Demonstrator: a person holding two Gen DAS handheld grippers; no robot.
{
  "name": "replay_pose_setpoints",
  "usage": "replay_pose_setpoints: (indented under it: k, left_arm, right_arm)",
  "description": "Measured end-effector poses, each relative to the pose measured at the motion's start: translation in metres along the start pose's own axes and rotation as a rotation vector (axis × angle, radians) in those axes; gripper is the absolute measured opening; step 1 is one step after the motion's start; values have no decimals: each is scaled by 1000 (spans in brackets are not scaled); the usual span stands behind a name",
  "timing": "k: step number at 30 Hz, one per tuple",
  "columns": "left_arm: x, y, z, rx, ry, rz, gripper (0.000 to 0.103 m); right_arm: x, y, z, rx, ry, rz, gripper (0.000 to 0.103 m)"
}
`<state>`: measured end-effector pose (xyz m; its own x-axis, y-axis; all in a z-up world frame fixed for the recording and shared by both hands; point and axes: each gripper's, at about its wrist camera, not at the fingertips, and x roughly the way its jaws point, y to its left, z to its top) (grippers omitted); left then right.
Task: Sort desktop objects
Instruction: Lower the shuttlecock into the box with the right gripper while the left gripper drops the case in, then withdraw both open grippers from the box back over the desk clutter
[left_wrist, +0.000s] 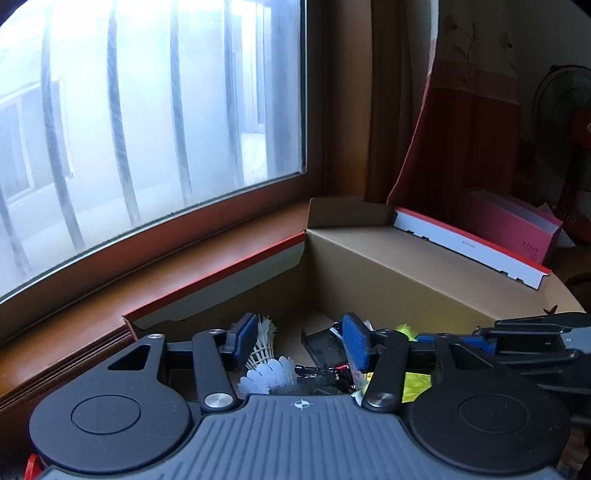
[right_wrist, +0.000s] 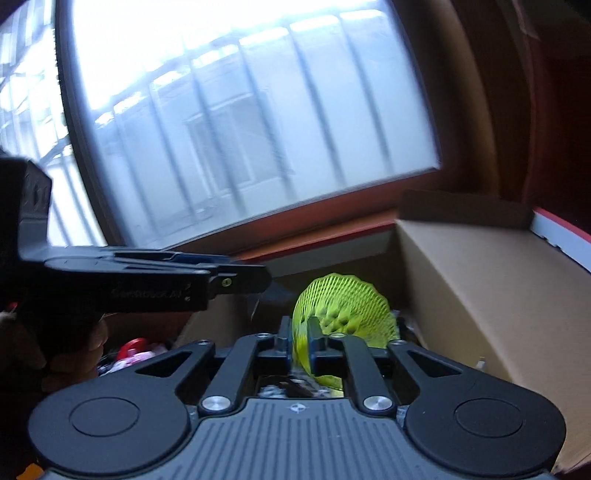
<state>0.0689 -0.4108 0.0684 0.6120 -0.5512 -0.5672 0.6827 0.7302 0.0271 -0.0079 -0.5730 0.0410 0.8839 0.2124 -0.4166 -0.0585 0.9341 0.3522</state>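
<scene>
Shuttlecock, yellow-green: my right hand-held gripper (right_wrist: 298, 345) has its blue pads pressed together on the mesh skirt of the yellow-green shuttlecock (right_wrist: 341, 308), which flares up and to the right above the fingers, over the open cardboard box (right_wrist: 480, 280).
Right hand-held gripper state: clamped on that shuttlecock, with only the thin skirt between the two pads.
Left hand-held gripper: my left hand-held gripper (left_wrist: 301, 341) stands with its pads wide apart and holds nothing; it hangs over the near end of the same box.
Between the left fingers: I see two white feather shuttlecocks (left_wrist: 267, 354), one lying behind the other, and a dark flat object (left_wrist: 325, 347) beside them that I cannot identify, all on the box floor.
Yellow patch: in the left wrist view a bit of yellow-green shows behind the right pad; I cannot tell whether it is the held shuttlecock or another item.
Gripper neighbours: each camera catches the other tool at its edge, so the two sit close beside each other above the box.
Box: brown inside, red-edged, its far wall near the wooden window sill (left_wrist: 155, 266).
Window: frosted glass (left_wrist: 147, 110) with vertical bars behind it fills the upper part of both views.
Further out: a red curtain (left_wrist: 461, 147), a pink carton (left_wrist: 517, 225) and a standing fan (left_wrist: 565, 107) lie to the right, beyond the box.
Left of the box: small red and pink items (right_wrist: 136, 352), too blurred to name.
</scene>
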Motion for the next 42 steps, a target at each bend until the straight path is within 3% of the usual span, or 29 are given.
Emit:
replay_pose_setpoints:
  k: [2,4,12,22,32,42]
  left_arm:
    - [4,0,-1,-5,10,0,59]
    - [6,1,-2,-13,18,3,67]
    - [-17,1,-12,-40,3,42,81]
    - [-79,17,-43,-140,-23,129,90]
    - [-152,63,-97,-230,-10,256,93]
    - [-230,144,-178,-375,67,422,96]
  right_arm:
    - [3,-10,1,41,4,-4,29]
    - [6,-18,0,67,4,-11,36]
    - [12,-23,-7,89,6,-21,46]
    - [-16,1,-15,74,-50,-10,76]
    - [-38,57,-32,35,-41,26,80]
    - [-16,175,-66,-74,62,162,81]
